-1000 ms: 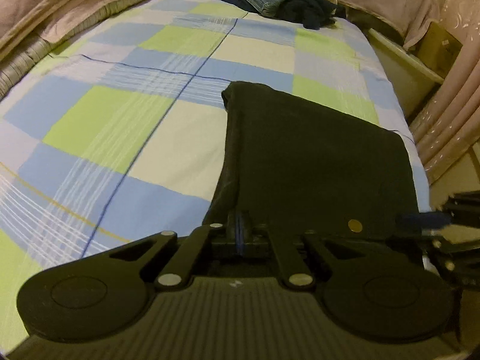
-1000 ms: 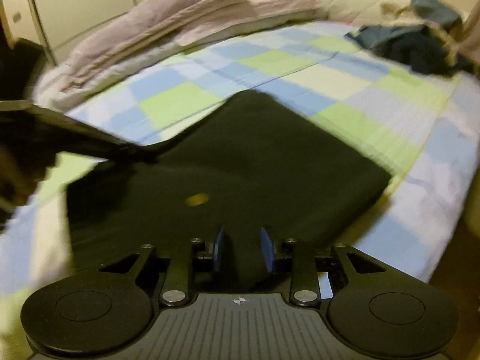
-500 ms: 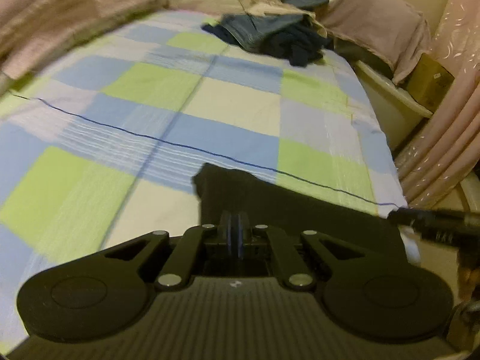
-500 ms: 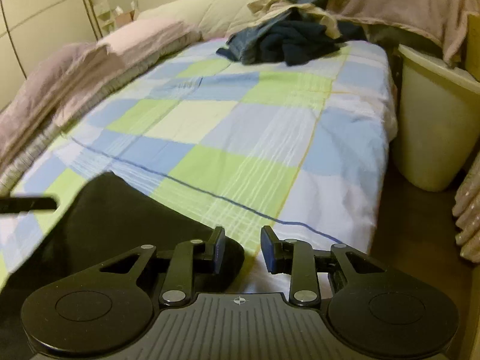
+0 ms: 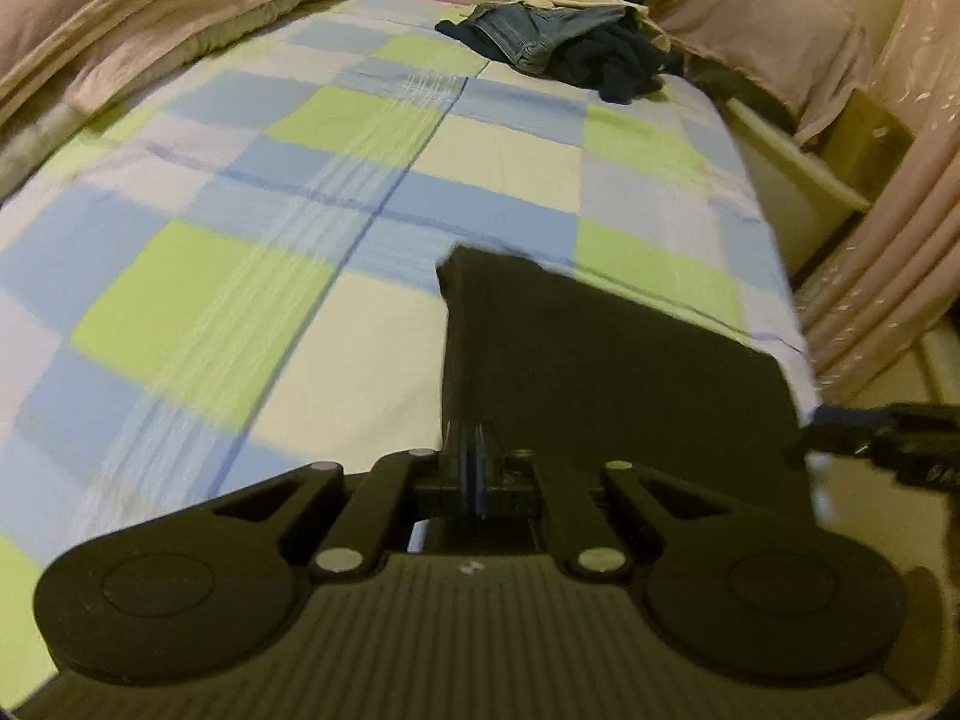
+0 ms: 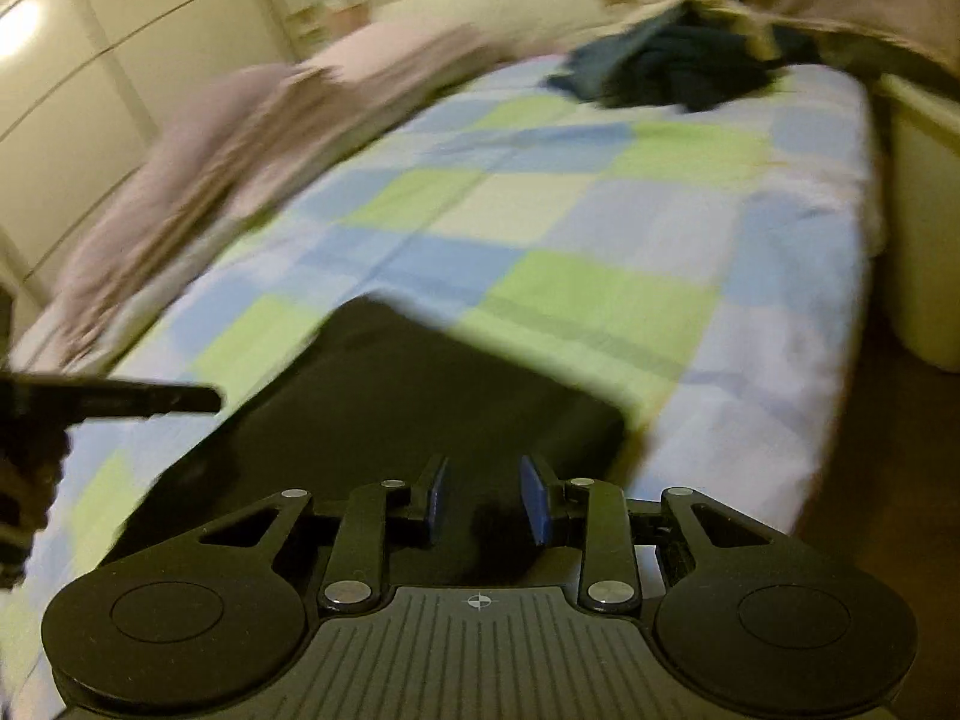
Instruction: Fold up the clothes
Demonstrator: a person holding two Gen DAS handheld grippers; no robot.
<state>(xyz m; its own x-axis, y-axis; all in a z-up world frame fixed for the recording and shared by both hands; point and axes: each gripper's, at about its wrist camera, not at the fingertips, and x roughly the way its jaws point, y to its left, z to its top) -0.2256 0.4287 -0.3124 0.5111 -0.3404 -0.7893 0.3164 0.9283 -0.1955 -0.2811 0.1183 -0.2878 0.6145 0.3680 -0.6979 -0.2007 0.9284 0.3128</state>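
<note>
A black garment [image 5: 600, 372] lies folded flat on the checked bedspread [image 5: 240, 240], near the bed's right front corner. My left gripper [image 5: 477, 456] is shut on the garment's near left edge, with the cloth running up from between its fingers. My right gripper [image 6: 483, 498] is open, hovering low over the garment [image 6: 432, 408] at its near right part, with black cloth showing between the blue pads [image 6: 534, 498]. Each gripper shows in the other's view: the right gripper [image 5: 870, 426] at the garment's right corner, the left gripper [image 6: 150, 399] at its left side.
A heap of jeans and dark clothes [image 5: 576, 42] sits at the far end of the bed. Folded pink bedding [image 5: 120, 12] runs along the left side. A pale bin [image 6: 924, 228] and curtains [image 5: 888, 240] stand beyond the bed's right edge.
Both cameras have swung back toward the garment, so more of it shows than half a second ago. The left gripper stays shut on its edge. The right stays open.
</note>
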